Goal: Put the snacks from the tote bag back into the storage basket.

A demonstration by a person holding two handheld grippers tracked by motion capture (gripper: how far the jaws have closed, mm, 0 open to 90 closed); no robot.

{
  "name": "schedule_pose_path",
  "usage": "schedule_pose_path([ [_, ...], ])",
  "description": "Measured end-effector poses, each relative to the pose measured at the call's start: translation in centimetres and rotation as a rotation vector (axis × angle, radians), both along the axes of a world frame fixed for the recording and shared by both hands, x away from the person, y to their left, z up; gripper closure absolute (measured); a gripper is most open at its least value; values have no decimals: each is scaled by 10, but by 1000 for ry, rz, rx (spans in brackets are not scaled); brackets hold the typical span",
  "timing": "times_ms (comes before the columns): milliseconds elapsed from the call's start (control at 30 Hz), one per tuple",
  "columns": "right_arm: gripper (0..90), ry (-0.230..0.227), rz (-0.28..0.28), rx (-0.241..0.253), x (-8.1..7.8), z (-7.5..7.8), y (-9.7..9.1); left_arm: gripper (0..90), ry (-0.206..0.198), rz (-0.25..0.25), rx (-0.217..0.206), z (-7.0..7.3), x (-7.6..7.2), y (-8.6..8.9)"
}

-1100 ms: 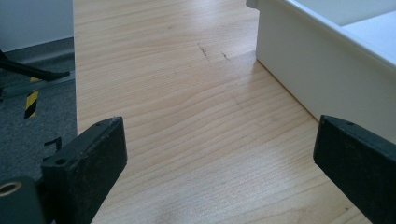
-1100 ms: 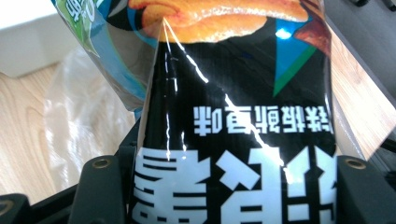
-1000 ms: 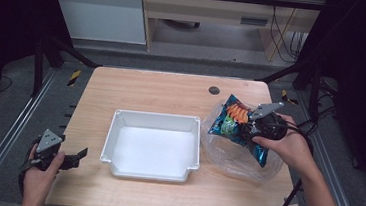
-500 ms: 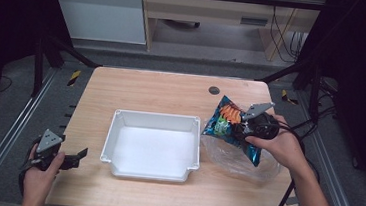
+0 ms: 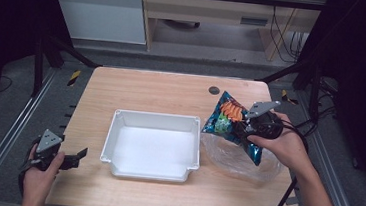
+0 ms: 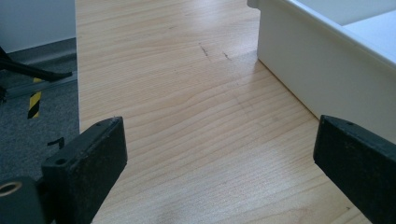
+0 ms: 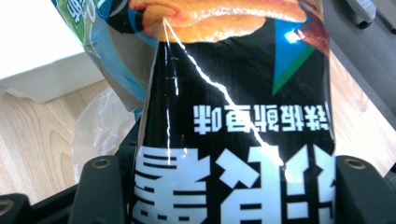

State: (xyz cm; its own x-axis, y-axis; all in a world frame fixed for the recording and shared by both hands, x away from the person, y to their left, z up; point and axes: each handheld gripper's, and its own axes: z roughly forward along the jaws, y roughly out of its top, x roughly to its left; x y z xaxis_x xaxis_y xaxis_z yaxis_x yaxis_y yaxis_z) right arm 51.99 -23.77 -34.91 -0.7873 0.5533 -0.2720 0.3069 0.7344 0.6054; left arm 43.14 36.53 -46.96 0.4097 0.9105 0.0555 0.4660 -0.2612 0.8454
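- Your right gripper (image 5: 247, 130), right of centre in the high view, is clamped on the chip bag (image 5: 228, 123), held above the clear plastic bag (image 5: 236, 160) beside the white tray (image 5: 150, 164).
- Your left gripper (image 5: 80, 157), lower left, is spread wide over bare table (image 5: 172, 89).
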Motion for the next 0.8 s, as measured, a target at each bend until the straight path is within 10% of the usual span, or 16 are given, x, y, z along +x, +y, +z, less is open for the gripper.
schedule_pose_path([
  [800, 393, -74, 72, 7, -18, 26, 39, 27, -13, 3, -6, 2, 0, 2],
])
